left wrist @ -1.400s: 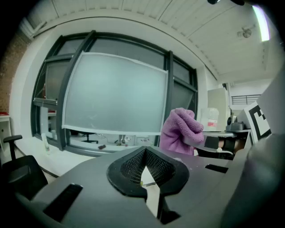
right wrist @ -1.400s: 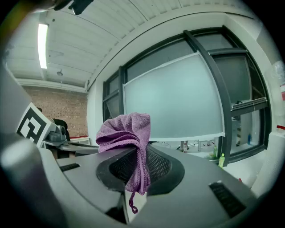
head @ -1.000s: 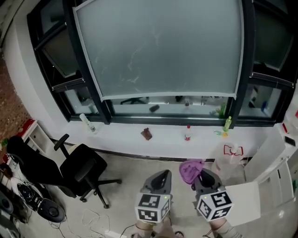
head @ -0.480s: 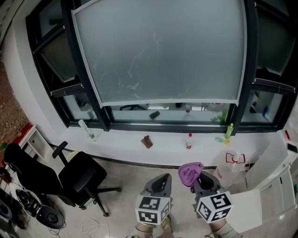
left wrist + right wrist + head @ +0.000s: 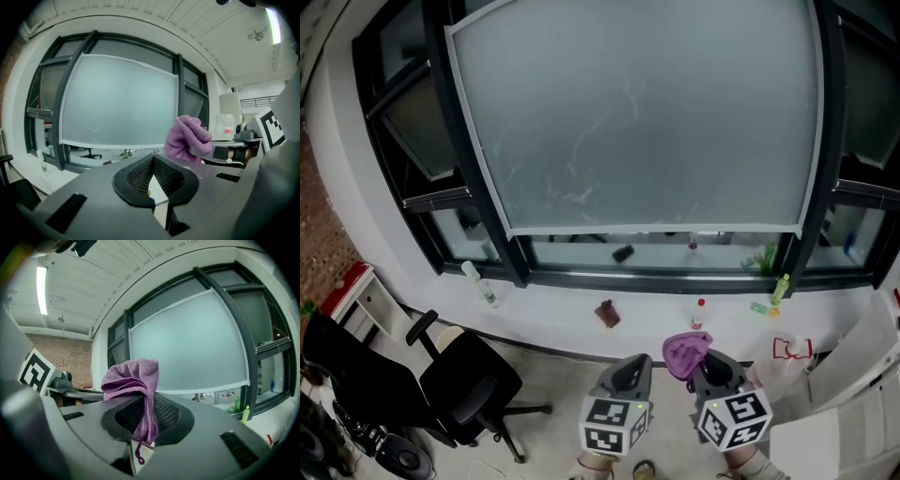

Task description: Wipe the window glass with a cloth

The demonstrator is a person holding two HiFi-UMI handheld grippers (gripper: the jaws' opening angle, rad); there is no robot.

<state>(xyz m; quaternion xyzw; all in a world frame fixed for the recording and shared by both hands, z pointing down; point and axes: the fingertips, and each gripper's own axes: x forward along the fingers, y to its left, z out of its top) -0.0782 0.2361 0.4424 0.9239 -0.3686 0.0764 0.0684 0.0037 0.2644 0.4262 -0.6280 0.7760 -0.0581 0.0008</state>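
A large frosted window pane in a dark frame fills the upper head view, with faint smears near its middle. My right gripper is shut on a purple cloth, which bunches above the jaws and hangs a short way below them. My left gripper is shut and holds nothing; its jaws meet with nothing between them. Both grippers are held low, well short of the glass. In the left gripper view the purple cloth shows off to the right.
A white sill runs below the window with a clear bottle, a small brown object, a red-capped bottle and a green bottle. A black office chair stands at the left. A white cabinet is at the right.
The view has moved closer to the window and tilted up; the pane looks larger. The right gripper with the cloth has risen slightly toward the sill. The left gripper stays beside it.
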